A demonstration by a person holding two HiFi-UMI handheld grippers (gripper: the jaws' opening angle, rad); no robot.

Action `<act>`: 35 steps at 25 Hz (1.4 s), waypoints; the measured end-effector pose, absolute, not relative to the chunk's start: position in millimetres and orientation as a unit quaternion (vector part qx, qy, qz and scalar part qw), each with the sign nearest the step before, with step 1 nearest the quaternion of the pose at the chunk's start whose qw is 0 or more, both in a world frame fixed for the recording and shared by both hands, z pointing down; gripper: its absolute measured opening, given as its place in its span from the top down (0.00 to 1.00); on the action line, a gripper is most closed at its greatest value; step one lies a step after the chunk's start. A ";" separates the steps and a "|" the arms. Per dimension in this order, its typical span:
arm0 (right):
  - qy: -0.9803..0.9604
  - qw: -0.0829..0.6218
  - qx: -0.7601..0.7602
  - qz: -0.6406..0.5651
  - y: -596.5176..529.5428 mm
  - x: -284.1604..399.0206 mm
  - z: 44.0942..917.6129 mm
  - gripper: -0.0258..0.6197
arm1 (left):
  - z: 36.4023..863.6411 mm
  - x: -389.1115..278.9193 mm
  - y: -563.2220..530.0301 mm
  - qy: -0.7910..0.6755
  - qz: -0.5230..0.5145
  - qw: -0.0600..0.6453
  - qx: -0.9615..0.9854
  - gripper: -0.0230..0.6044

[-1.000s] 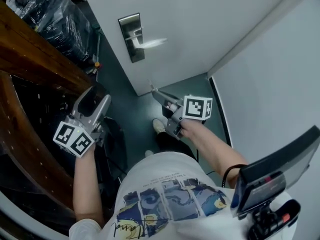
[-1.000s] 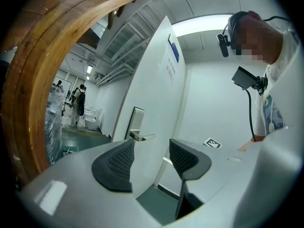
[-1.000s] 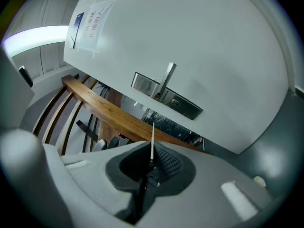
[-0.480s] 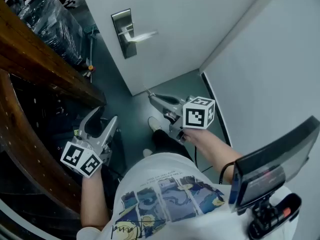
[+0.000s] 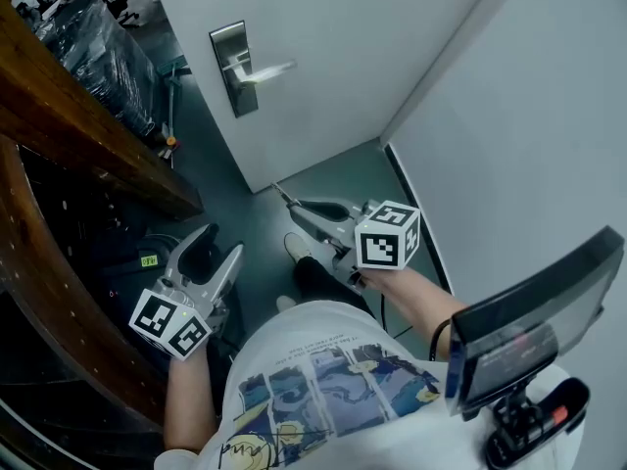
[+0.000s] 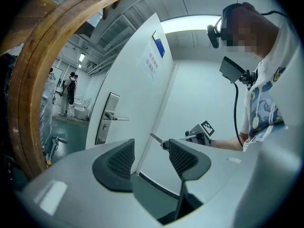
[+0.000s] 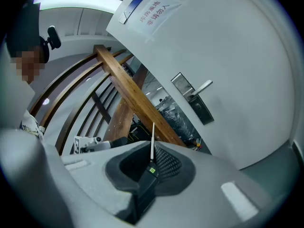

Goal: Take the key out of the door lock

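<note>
Right claw (image 7: 154, 158) pinches key (image 7: 150, 171), blade jutting beyond tips

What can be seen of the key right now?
The key is a thin, straight, silvery metal blade on a dark head bearing a small green sticker. The right tongs are shut on the head, so the blade juts out past their tips, clear of the door and touching nothing else.
</note>
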State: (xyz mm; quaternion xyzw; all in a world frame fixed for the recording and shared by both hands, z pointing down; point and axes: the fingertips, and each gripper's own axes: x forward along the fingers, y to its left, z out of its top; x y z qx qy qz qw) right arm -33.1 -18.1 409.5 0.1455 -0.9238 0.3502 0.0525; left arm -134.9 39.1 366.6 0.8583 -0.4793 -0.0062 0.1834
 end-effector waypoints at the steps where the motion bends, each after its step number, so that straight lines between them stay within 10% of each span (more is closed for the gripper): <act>1: -0.925 0.053 0.145 0.347 -15.3 -32.7 408.5 0.92 | 366.9 -134.2 40.8 -0.479 -0.007 0.184 0.859 0.59; 35: -0.943 0.068 0.131 0.297 26.1 -42.5 392.3 0.92 | 373.4 -137.5 76.8 -0.482 0.000 0.179 0.858 0.59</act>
